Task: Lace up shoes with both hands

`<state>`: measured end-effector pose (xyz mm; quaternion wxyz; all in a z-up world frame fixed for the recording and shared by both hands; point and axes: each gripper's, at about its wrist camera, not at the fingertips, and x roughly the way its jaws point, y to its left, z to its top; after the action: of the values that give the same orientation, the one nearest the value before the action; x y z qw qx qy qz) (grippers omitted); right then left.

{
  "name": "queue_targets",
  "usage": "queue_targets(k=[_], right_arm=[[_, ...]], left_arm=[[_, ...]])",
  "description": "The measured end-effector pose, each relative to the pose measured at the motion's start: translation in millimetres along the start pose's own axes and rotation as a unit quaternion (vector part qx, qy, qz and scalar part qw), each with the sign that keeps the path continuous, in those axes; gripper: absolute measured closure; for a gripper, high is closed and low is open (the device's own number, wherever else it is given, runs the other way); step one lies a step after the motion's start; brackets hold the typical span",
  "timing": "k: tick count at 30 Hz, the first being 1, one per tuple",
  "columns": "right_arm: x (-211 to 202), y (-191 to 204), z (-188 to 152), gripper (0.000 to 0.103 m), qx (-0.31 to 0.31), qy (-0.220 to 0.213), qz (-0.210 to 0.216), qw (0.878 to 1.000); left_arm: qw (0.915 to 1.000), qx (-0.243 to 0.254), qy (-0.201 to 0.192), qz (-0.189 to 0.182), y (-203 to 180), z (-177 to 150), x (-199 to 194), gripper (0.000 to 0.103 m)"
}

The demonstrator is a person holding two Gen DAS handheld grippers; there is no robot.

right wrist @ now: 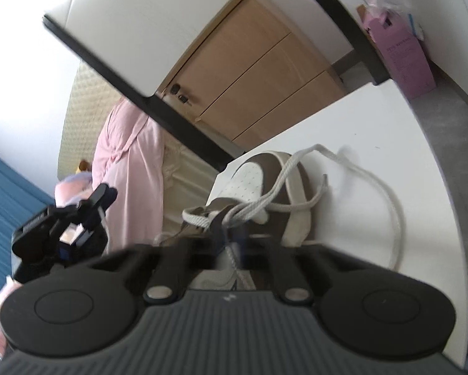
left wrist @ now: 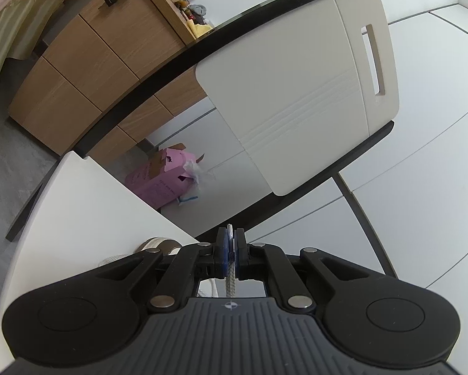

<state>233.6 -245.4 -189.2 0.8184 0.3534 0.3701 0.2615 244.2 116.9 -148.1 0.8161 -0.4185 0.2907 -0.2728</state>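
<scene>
A brown and white sneaker (right wrist: 265,181) lies on the white table (right wrist: 374,125), with its white shoelace (right wrist: 296,168) crossing loosely over the upper and looping out over the tabletop on the right. My right gripper (right wrist: 230,234) sits right at the shoe's eyelets, shut on a strand of the lace that runs back between its fingers. In the left wrist view, my left gripper (left wrist: 230,237) is shut on a lace end (left wrist: 229,276) and held off the table's edge. Only the shoe's toe (left wrist: 154,245) shows there. The left gripper (right wrist: 107,195) also appears left of the shoe.
A chair (left wrist: 296,93) with white panels and a black frame stands close beyond the table's edge (left wrist: 77,218). A pink box (left wrist: 162,184) lies on the floor by a wooden cabinet (left wrist: 77,72). A person's pink garment (right wrist: 130,172) is at the left.
</scene>
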Motion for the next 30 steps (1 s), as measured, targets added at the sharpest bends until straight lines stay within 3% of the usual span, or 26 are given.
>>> queue_targets(k=[5, 10, 14, 17, 20, 23, 27, 30], right_arm=[[-22, 1, -5, 0.101, 0.028, -0.008, -0.016, 0.999], [-65, 18, -10, 0.101, 0.063, -0.071, 0.006, 0.995], [-100, 47, -1, 0.101, 0.054, -0.119, 0.032, 0.991], [-127, 78, 21, 0.101, 0.018, -0.162, 0.059, 0.985], [-150, 110, 46, 0.101, -0.023, -0.2, 0.076, 0.977], [-169, 143, 67, 0.101, -0.073, -0.235, 0.088, 0.965], [-181, 197, 84, 0.101, -0.197, -0.278, 0.052, 0.939], [-182, 228, 91, 0.101, -0.261, -0.294, 0.037, 0.919]], left_arm=[[0.9998, 0.006, -0.015, 0.006, -1, -1, -5, 0.099], [0.9997, 0.017, -0.008, 0.018, -9, -4, -11, 0.099], [0.9967, 0.072, 0.004, 0.039, -43, 3, -17, 0.099], [0.9915, 0.127, -0.003, 0.027, -90, 19, -24, 0.099], [0.9812, 0.191, -0.029, 0.0, -152, 46, -31, 0.099], [0.965, 0.255, -0.059, -0.023, -216, 75, -35, 0.099], [0.9366, 0.336, -0.092, -0.034, -286, 102, -33, 0.099], [0.9264, 0.36, -0.099, -0.046, -324, 113, -28, 0.099]])
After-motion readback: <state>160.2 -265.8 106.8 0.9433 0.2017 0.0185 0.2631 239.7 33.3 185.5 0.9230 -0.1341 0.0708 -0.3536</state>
